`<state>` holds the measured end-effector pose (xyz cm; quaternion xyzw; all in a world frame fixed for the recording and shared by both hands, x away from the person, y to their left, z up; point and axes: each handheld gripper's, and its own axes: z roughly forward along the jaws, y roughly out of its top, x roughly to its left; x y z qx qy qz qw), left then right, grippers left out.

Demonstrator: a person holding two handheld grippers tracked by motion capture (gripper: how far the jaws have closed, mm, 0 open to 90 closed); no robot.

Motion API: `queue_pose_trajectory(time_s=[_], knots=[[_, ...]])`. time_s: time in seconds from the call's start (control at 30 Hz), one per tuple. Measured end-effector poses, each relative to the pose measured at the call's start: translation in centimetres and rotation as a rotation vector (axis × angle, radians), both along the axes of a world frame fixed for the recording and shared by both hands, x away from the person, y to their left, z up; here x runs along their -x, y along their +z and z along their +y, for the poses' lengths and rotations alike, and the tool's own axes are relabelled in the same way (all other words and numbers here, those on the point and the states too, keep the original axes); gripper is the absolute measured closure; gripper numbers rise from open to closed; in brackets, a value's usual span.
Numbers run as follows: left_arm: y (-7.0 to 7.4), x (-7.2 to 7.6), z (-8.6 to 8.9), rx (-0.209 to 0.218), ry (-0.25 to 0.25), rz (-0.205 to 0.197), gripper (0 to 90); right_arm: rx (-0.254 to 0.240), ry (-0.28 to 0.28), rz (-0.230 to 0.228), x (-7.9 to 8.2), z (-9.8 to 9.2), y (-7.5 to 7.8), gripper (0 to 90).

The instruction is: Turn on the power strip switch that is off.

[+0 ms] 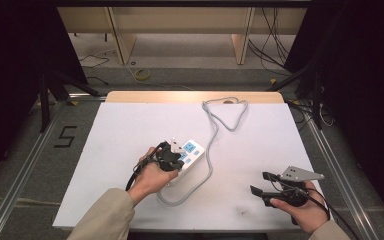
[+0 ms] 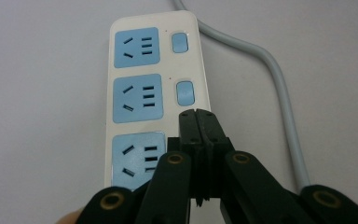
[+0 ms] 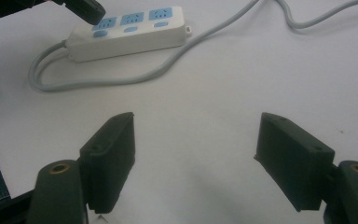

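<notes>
Two black jaws of the left gripper (image 2: 196, 116) press together over the third blue switch on the white three-socket power strip (image 1: 186, 154) at frame centre. Slipping sideways could miss that switch, while the right gripper (image 3: 196, 154) idles spread at lower right.

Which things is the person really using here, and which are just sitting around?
Being used:
- power strip
- its blue switch
- left gripper, shut, tips at the strip

Just there:
- right gripper, open, apart from the strip
- grey cord
- white table
</notes>
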<state>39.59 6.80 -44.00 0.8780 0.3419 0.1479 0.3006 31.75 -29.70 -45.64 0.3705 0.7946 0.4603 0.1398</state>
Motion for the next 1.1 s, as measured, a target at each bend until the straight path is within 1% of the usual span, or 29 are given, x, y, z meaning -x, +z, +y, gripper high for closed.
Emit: queue_pose_trajectory(time_s=[0.3, 0.43, 0.67, 0.8, 0.97, 1.1], knots=[[-0.45, -0.24, -0.26, -0.02, -0.001, 0.015, 89.9, 0.0, 0.002, 0.0, 0.01, 0.0, 0.0, 28.6], [-0.67, -0.24, -0.35, -0.022, 0.001, 0.019, 89.9, -0.001, 0.003, 0.0, 0.01, 0.0, 0.0, 28.6], [-0.65, -0.22, -0.37, -0.028, 0.002, 0.02, 89.9, 0.0, 0.004, -0.001, 0.02, 0.03, 0.0, 28.6], [-0.68, -0.23, -0.45, -0.039, 0.002, 0.016, 89.9, 0.001, 0.005, -0.002, 0.02, 0.05, 0.0, 28.6], [-0.66, -0.35, -0.5, -0.042, 0.004, 0.029, 89.9, 0.001, 0.006, -0.001, 0.05, 0.1, 0.0, 28.6], [-0.72, -0.46, -0.54, -0.039, -0.001, 0.031, 90.0, 0.001, 0.006, -0.001, 0.05, 0.08, 0.0, 28.6]])
